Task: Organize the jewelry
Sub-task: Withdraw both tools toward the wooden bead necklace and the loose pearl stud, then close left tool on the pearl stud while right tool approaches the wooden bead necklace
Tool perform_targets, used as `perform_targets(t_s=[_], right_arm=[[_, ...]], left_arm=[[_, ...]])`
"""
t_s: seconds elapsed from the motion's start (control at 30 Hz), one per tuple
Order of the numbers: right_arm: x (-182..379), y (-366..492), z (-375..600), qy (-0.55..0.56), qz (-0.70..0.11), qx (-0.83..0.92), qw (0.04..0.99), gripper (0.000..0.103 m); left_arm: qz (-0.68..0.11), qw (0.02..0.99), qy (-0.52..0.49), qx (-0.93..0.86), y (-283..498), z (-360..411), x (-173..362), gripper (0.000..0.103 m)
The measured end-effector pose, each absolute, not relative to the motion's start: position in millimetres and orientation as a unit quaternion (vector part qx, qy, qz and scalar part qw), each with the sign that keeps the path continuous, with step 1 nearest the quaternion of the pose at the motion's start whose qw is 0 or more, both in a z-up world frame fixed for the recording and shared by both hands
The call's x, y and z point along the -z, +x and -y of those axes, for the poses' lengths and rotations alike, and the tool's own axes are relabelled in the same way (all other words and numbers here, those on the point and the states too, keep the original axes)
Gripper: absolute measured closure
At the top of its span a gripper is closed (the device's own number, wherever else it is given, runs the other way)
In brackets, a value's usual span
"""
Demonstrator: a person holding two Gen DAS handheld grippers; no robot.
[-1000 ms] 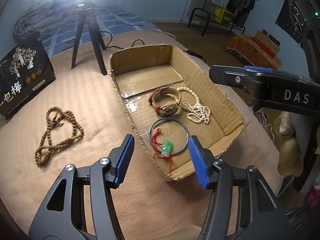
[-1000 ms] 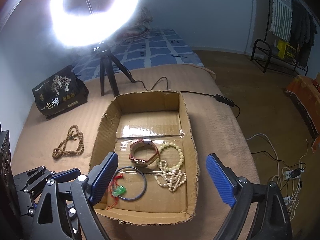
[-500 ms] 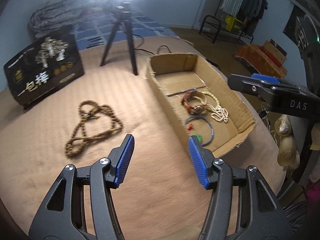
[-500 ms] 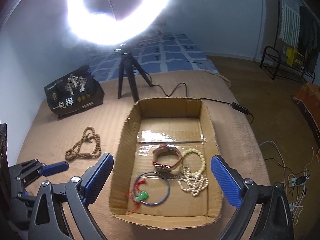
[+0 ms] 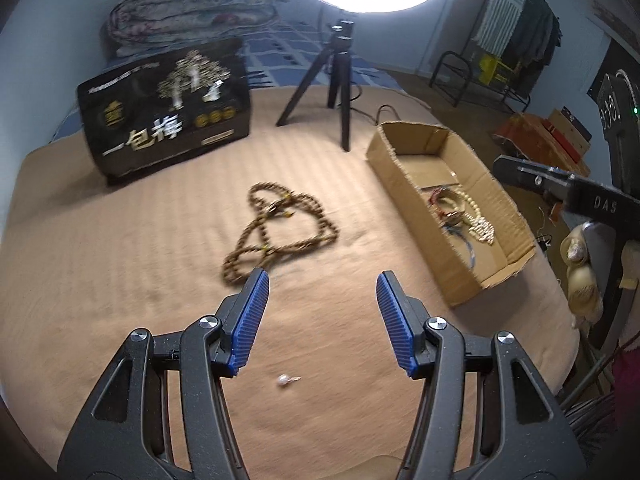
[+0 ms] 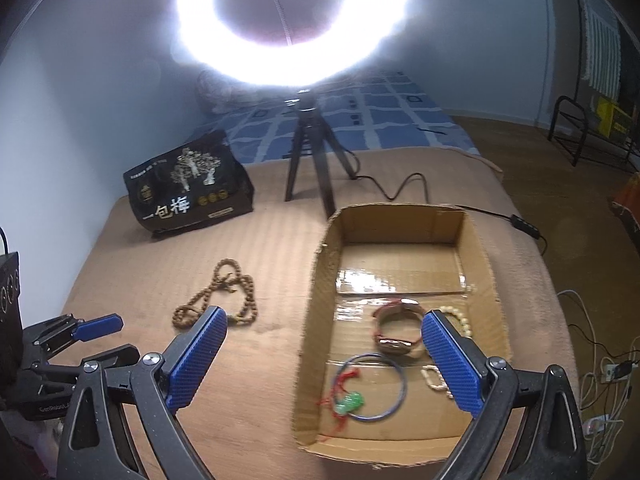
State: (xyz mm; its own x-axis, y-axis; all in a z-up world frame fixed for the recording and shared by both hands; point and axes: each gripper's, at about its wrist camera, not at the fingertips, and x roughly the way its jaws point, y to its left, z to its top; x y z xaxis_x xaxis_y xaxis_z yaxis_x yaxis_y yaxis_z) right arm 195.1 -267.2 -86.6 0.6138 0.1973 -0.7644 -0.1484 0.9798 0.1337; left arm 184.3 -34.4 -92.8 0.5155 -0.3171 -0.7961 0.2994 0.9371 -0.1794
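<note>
I have the left gripper (image 5: 322, 300) over bare blanket (image 5: 120, 280), jaws partly apart with nothing between them. The brown bead necklace (image 5: 280, 232) lies loose at centre frame in the left wrist view, just beyond the blue pads (image 5: 252, 320). A small pearl-like piece (image 5: 285, 380) sits low in that frame, between the fingers. The cardboard box (image 6: 316, 320) at right already holds a watch (image 6: 396, 328), a blue bangle (image 6: 374, 386) and white beads (image 6: 460, 320).

Step in hand, by my reading: approach to the necklace, the last large item outside the box.

Next move requires lowering the pads astride a bunched section of strand, then closing.

The right gripper (image 6: 324, 360) hangs over the box's left wall, jaws wide and empty.
</note>
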Motion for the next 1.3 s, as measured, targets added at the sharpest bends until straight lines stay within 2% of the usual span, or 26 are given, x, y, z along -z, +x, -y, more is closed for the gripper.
perform_targets(t_s=[0.3, 0.57, 0.67, 0.87, 0.97, 1.3], right_arm=[[96, 204, 229, 0.023, -0.436, -0.126, 0.891, 0.004], [108, 213, 197, 0.013, -0.447, -0.148, 0.882, 0.004], [112, 217, 188, 0.014, -0.45, -0.153, 0.88, 0.004], [123, 229, 175, 0.019, -0.462, -0.158, 0.872, 0.004], [130, 235, 170, 0.029, -0.472, -0.161, 0.866, 0.004], [158, 258, 152, 0.05, -0.503, -0.153, 0.849, 0.004]], left_arm=[[-0.474, 0.864, -0.019, 0.168, 168, -3, 107, 0.045], [-0.487, 0.852, -0.001, 0.193, 154, 0, 122, 0.046], [-0.494, 0.845, 0.015, 0.203, 149, 7, 131, 0.053], [-0.511, 0.831, 0.042, 0.216, 143, 16, 151, 0.053], [-0.518, 0.826, 0.049, 0.216, 144, 18, 160, 0.062], [-0.525, 0.82, 0.07, 0.218, 148, 25, 178, 0.063]])
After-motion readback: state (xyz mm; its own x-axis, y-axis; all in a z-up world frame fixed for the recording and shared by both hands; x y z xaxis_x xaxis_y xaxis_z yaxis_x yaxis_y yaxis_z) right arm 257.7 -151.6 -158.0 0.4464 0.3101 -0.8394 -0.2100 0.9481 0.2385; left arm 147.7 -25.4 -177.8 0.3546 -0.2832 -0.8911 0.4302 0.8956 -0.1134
